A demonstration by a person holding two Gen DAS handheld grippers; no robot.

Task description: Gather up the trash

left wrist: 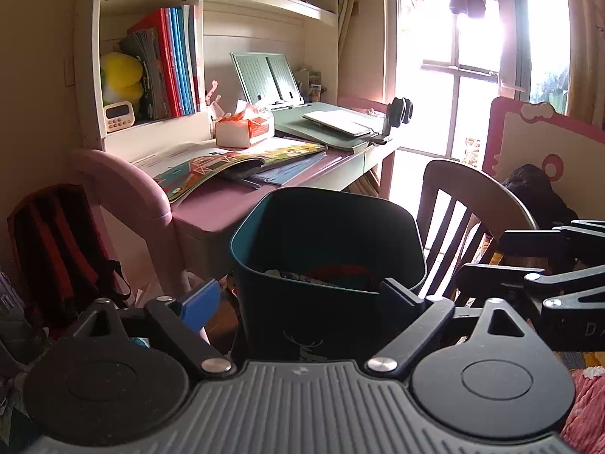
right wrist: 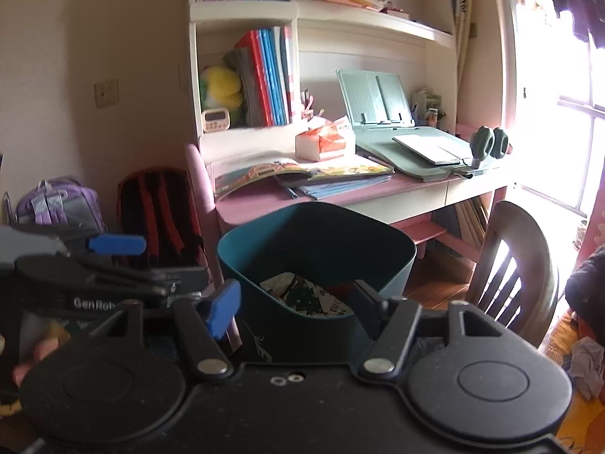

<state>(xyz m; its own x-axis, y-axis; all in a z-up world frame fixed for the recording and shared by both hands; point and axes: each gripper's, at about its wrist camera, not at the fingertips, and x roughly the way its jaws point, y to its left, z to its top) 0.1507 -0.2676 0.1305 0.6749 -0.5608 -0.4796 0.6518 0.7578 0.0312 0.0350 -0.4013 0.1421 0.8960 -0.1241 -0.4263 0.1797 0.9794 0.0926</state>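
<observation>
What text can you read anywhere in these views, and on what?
"GenRob", cut off: left tongs body, in the right wrist view.
"DA", cut off: right tongs body, in the left wrist view.
Wrapper in the bin: print too blurred.
Timer, book spines: too small.

Left gripper spread wide — teal bin between fingers, pink desk behind, wooden chair right

You are looking at a dark teal bin standing upright and open-topped, sitting directly ahead of the right tool, between its fingers. Printed wrappers and something red are lying crumpled inside it, low against the near wall.
</observation>
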